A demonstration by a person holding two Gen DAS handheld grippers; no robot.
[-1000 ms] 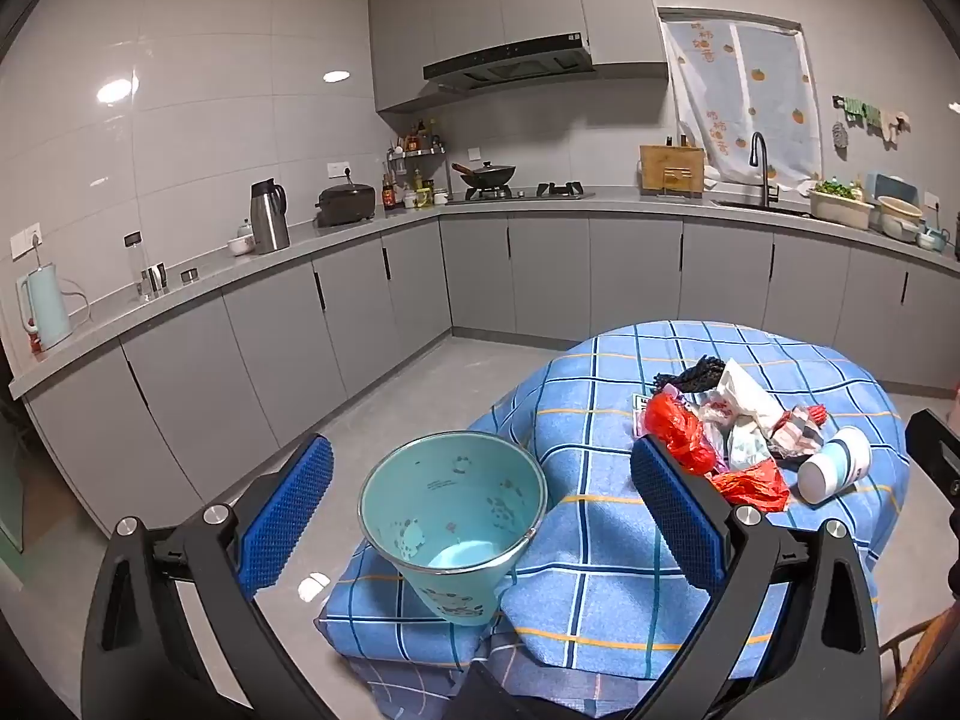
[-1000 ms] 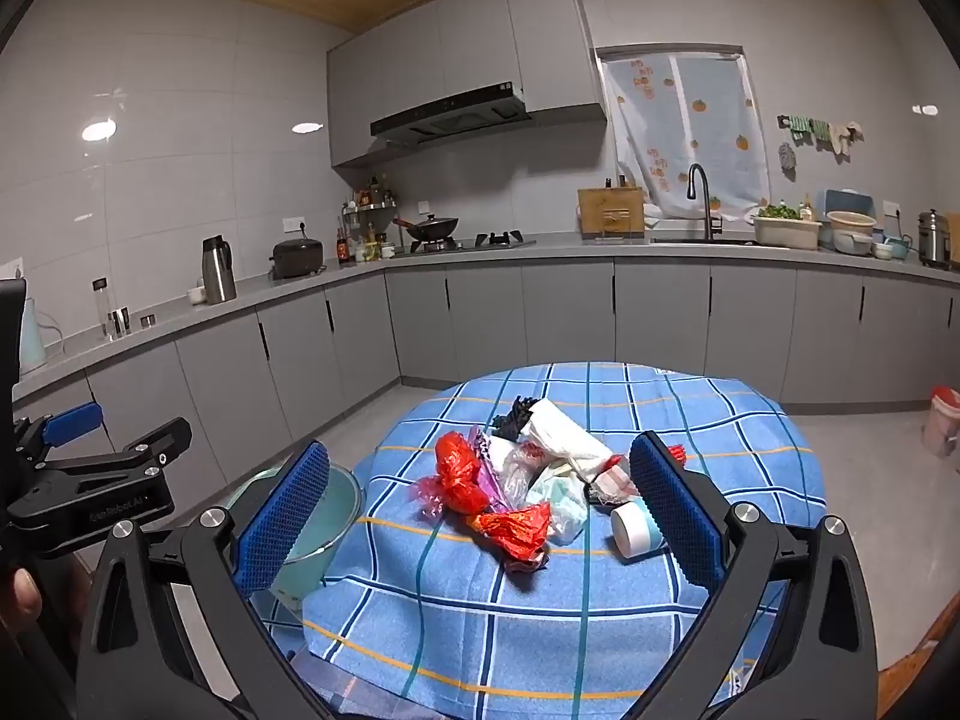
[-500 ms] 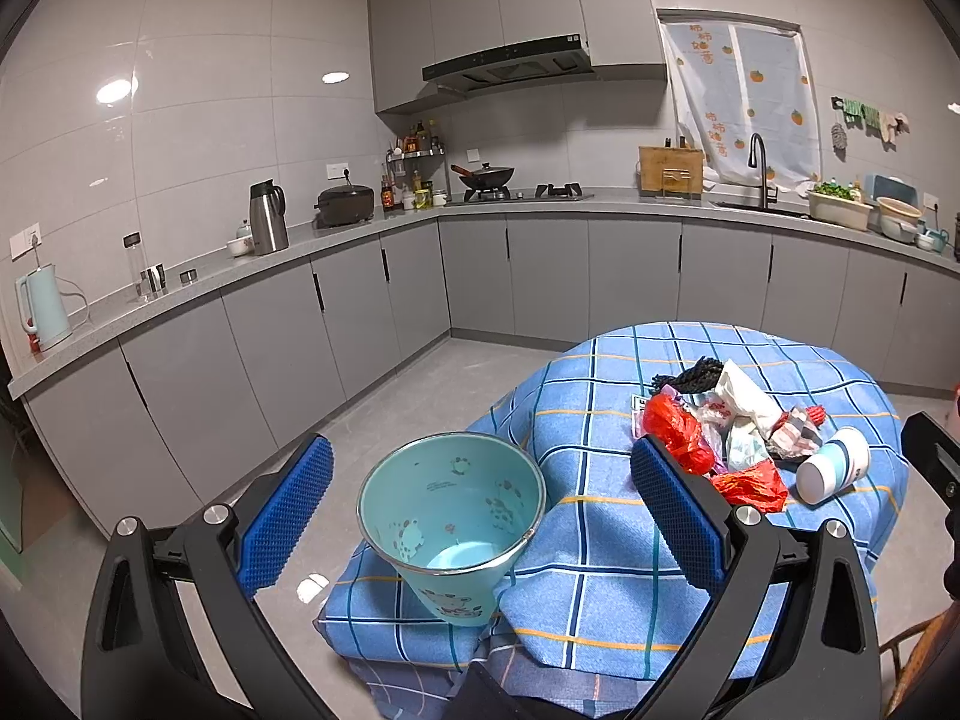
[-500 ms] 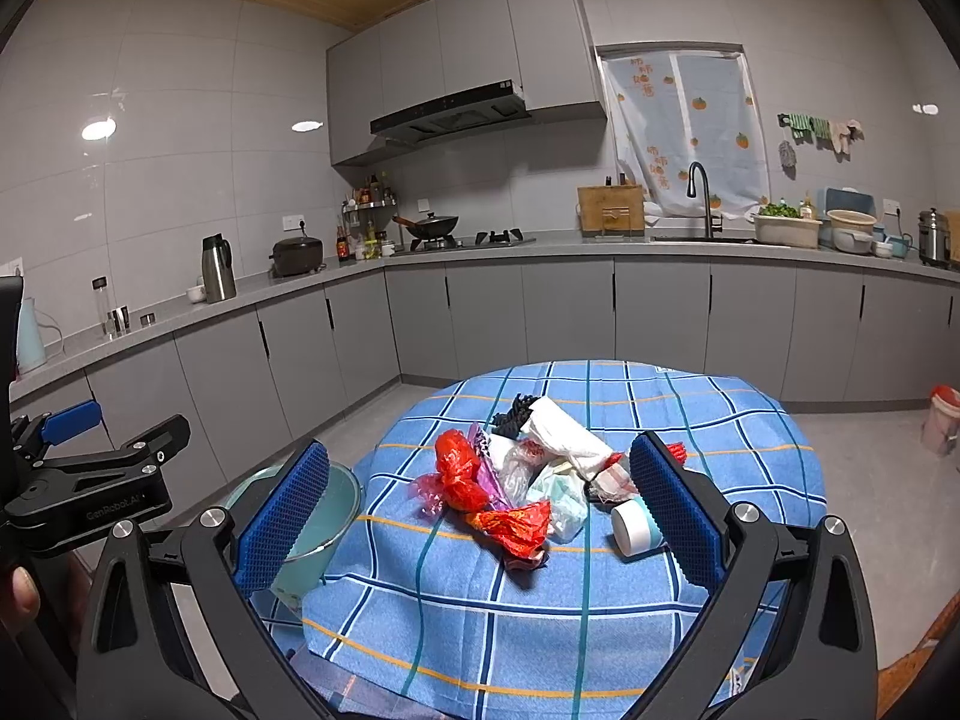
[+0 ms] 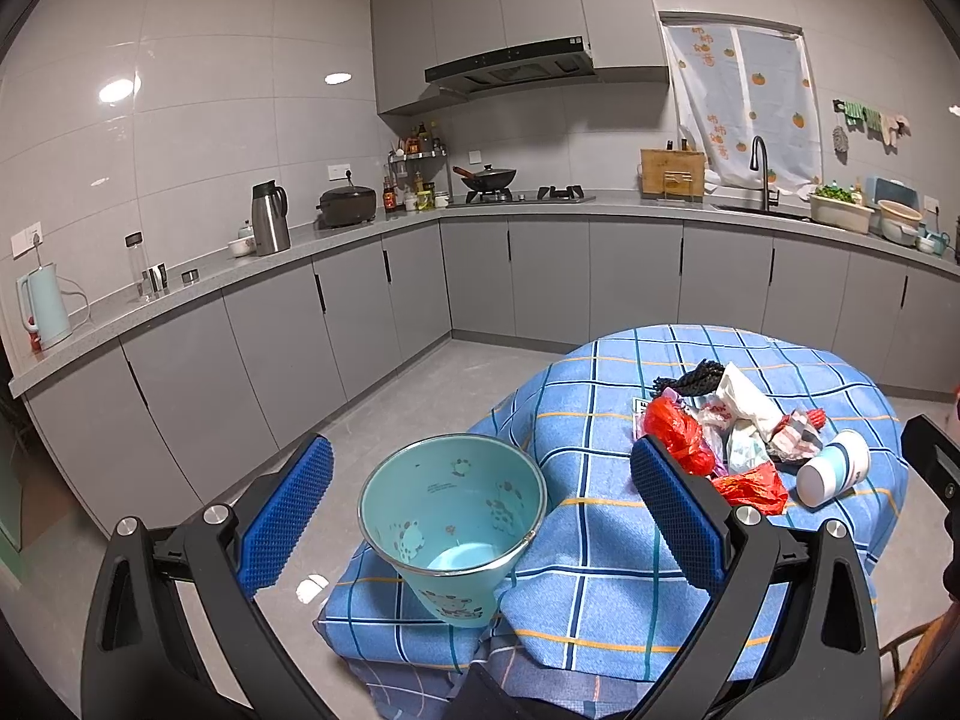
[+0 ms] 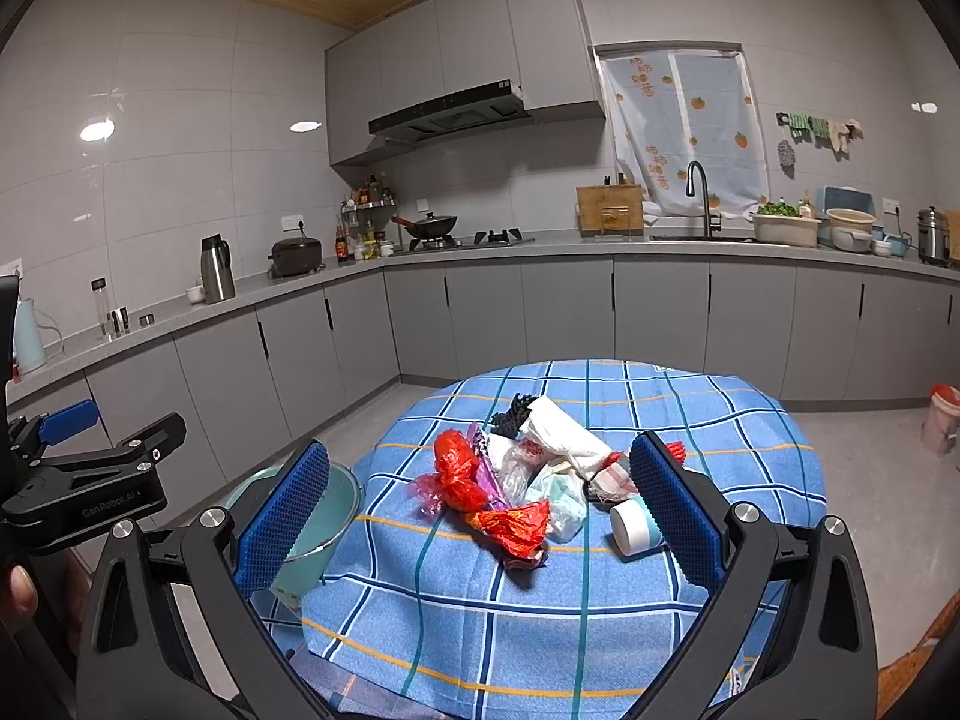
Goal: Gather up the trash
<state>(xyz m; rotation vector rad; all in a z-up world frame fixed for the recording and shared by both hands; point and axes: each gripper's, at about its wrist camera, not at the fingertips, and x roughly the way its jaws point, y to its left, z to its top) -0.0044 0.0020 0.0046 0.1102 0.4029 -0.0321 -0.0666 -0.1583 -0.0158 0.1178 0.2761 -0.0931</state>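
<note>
My right gripper (image 6: 480, 516) is spread wide and empty, the trash pile (image 6: 528, 480) straight ahead. My left gripper (image 5: 480, 516), equally spread, faces the teal bucket (image 5: 456, 516).

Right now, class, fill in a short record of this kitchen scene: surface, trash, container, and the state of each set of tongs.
surface: table with a blue checked cloth
trash: pile of crumpled wrappers and bags on the cloth, with a white cup on its side next to it
container: teal bucket, upright at the table's edge, no trash visible inside
left tongs: open, holding nothing
right tongs: open, holding nothing
</note>
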